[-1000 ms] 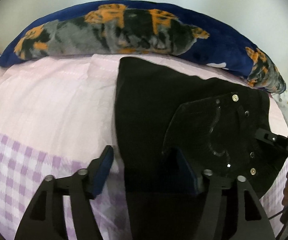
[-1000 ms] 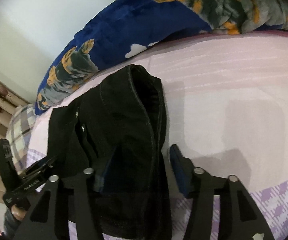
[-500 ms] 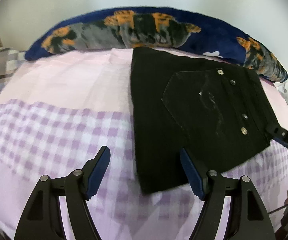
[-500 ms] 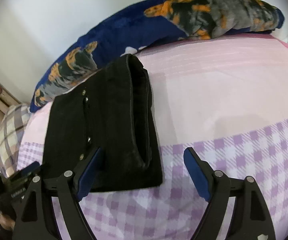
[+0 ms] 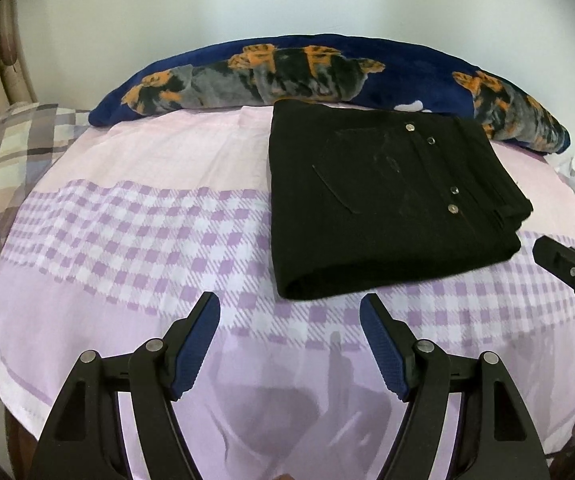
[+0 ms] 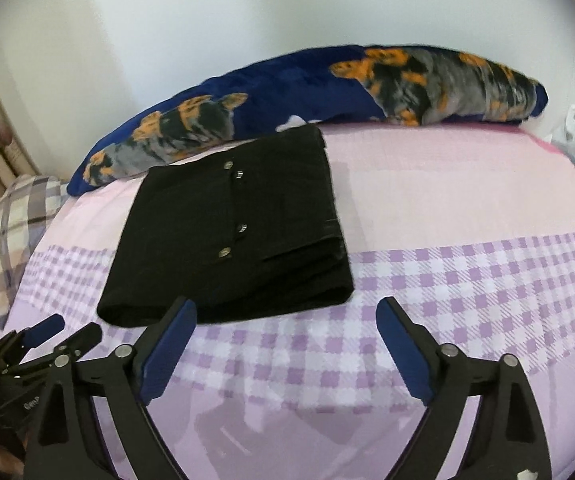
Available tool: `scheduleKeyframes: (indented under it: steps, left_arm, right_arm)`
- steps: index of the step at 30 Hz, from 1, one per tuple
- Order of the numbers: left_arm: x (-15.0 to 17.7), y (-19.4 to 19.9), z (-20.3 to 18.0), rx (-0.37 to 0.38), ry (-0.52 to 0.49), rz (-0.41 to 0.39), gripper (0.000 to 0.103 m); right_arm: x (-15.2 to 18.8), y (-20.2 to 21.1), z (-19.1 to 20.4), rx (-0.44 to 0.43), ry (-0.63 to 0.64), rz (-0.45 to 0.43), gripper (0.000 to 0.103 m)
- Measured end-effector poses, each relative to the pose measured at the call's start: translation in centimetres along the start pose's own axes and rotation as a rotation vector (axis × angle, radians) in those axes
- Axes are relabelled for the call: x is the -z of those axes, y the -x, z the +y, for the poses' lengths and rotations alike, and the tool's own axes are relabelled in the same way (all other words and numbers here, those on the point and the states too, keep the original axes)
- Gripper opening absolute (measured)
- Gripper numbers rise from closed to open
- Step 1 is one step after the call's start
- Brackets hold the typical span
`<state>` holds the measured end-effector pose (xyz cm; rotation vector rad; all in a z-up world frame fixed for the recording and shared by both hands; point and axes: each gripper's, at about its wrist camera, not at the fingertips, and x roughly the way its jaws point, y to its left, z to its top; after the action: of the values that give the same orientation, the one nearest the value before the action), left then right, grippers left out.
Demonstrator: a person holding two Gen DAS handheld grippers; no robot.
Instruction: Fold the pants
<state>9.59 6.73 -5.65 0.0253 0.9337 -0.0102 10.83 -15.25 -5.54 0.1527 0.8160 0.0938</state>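
The folded black denim pants are lying flat in a thick rectangular stack on the pink sheet with a lilac checked band, a back pocket and four silver rivets facing up. They are sitting just ahead of my fingertips, touched by neither tool. From my left gripper the stack is lying ahead and slightly to the right of the blue-padded fingers, its rounded folded edge nearest them; those jaws are standing well apart with only bare sheet between them. From my right gripper the same pants are lying ahead and to the left, the near edge passing just behind my left fingertip; these jaws are opening wide, gripping nothing, with checked sheet between them.

Beyond the pants, touching their far edge, a dark blue plush blanket with orange and grey animal print is stretching along the white wall. Far to the left of my fingers a brown and grey plaid pillow is resting at the sheet's edge. In the left view the tip of the right tool is entering at the right; in the right view the left tool is showing at lower left.
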Motion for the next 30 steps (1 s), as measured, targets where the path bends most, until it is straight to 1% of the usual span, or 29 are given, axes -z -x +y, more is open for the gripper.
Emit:
scheduleKeyframes:
  steps: [1, 6, 16, 30]
  left_arm:
    - [0.2, 0.2, -0.1, -0.004, -0.004, -0.004, 0.073]
    - [0.9, 0.8, -0.7, -0.014, -0.021, -0.011, 0.073]
    - [1.3, 1.3, -1.2, -0.026, -0.024, -0.020, 0.073]
    - [1.4, 1.4, -1.3, -0.029, -0.022, -0.019, 0.073]
  right_arm:
    - [0.2, 0.2, 0.4, -0.001, 0.015, -0.001, 0.093]
    - [0.7, 1.0, 1.4, 0.003, 0.039, -0.008, 0.095]
    - [1.8, 0.2, 1.7, 0.045, 0.057, 0.020, 0.095]
    - [2.0, 0.1, 1.5, 0.033, 0.038, 0.029, 0.095]
